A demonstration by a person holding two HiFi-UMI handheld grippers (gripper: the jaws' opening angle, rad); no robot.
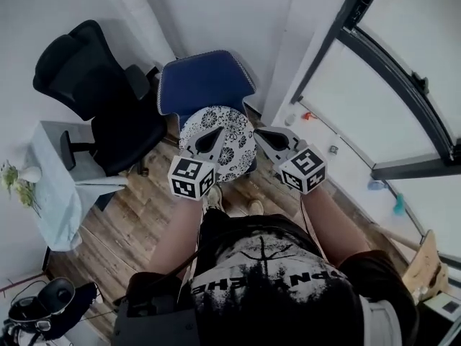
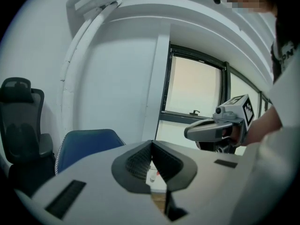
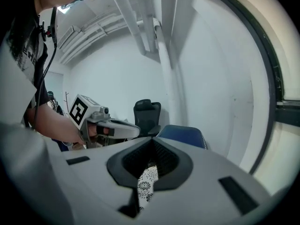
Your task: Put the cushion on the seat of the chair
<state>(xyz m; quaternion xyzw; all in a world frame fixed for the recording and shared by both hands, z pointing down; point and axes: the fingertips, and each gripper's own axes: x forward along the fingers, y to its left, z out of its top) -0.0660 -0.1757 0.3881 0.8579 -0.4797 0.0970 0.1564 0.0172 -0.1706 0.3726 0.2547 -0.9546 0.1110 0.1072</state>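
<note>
Checker: Shirt (image 1: 266, 265) sits nearest the lens. Its print is upside down and only partly legible. Cushion position?

Observer: The flowered cushion (image 1: 234, 132) hangs over the blue chair (image 1: 205, 78) and, judging by its tilt, is not yet laid flat on it. The right claw (image 3: 153, 144) is pressed together on its edge, and fabric shows in the gap.

Checker: Left claw (image 2: 151, 146)?

Observer: Pressed together too, lying over the cushion's top, no fabric visible inside. Probably steadying it so it lands centred.

Checker: Other writing?

Observer: The marker cubes (image 1: 191, 179) carry square codes only, no words. A black office chair (image 1: 94, 85) stands beside, on the wood floor (image 1: 122, 244).
</note>
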